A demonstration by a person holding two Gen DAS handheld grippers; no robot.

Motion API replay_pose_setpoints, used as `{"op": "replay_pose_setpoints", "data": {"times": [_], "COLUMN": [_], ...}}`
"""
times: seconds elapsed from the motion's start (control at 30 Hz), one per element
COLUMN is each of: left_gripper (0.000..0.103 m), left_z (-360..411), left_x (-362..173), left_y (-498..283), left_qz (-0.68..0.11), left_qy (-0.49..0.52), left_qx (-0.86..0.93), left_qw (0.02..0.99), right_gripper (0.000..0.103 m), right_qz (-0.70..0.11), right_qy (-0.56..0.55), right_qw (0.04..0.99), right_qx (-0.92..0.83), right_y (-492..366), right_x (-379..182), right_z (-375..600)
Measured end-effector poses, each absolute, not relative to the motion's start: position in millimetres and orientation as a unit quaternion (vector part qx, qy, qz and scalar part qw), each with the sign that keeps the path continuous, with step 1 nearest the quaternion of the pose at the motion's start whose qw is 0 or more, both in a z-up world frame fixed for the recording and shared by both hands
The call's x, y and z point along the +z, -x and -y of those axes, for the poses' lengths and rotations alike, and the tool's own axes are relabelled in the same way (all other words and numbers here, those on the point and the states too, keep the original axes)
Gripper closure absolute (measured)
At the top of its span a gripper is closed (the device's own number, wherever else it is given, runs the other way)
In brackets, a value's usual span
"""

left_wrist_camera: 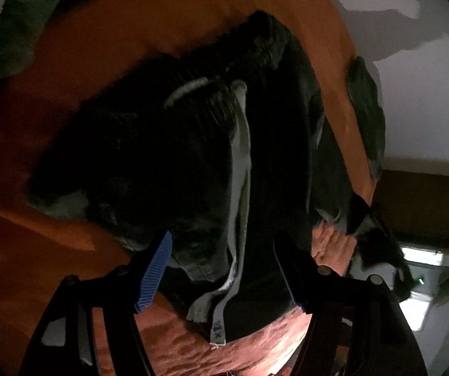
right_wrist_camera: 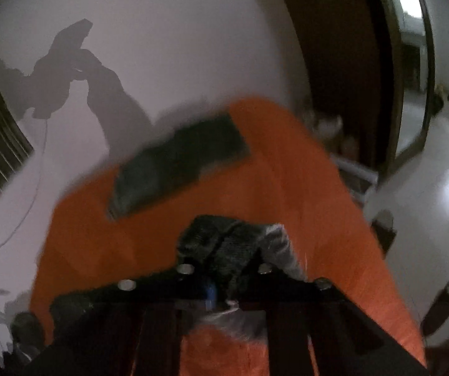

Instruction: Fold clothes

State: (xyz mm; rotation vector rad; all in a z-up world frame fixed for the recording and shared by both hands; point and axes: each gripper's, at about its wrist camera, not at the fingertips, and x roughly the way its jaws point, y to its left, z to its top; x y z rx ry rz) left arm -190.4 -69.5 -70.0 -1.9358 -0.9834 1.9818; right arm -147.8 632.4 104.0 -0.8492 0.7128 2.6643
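Note:
A black pair of trousers (left_wrist_camera: 168, 156) with a ribbed waistband and a grey side stripe (left_wrist_camera: 240, 169) lies spread on the orange bedsheet (left_wrist_camera: 52, 250). My left gripper (left_wrist_camera: 224, 269) is open, its blue pads (left_wrist_camera: 155, 272) on either side of the trousers' near hem, just above it. My right gripper (right_wrist_camera: 221, 285) is shut on a bunched dark and grey piece of the garment (right_wrist_camera: 233, 244), held above the orange sheet (right_wrist_camera: 302, 203). The right wrist view is blurred.
A dark folded garment (right_wrist_camera: 177, 163) lies farther back on the bed. Another dark cloth (left_wrist_camera: 365, 109) sits at the bed's right edge by the white wall (left_wrist_camera: 412, 78). Green-patterned cloth (left_wrist_camera: 11, 31) lies at upper left. A doorway (right_wrist_camera: 412, 94) and glossy floor (right_wrist_camera: 443, 203) are to the right.

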Motion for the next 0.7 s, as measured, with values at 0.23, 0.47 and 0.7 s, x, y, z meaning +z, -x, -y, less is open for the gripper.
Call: {"op": "replay_pose_setpoints", "data": {"times": [0.23, 0.47, 0.7], "left_gripper": [0.034, 0.034, 0.034], "left_z": [79, 75, 76], "left_x": [-73, -71, -75], "left_y": [196, 188, 189], "left_qz": [0.330, 0.312, 0.288], "left_qy": [0.648, 0.653, 0.658], "left_qx": [0.681, 0.684, 0.693], "left_qw": [0.085, 0.089, 0.069], "right_gripper": [0.099, 0.100, 0.100], "right_qz": [-0.217, -0.269, -0.236], "right_qy": [0.275, 0.281, 0.240], "right_qw": [0.198, 0.131, 0.040], "right_qx": [0.915, 0.912, 0.941], "right_y": [159, 92, 25], "right_x": [159, 195, 251], "right_z": [-689, -674, -604]}}
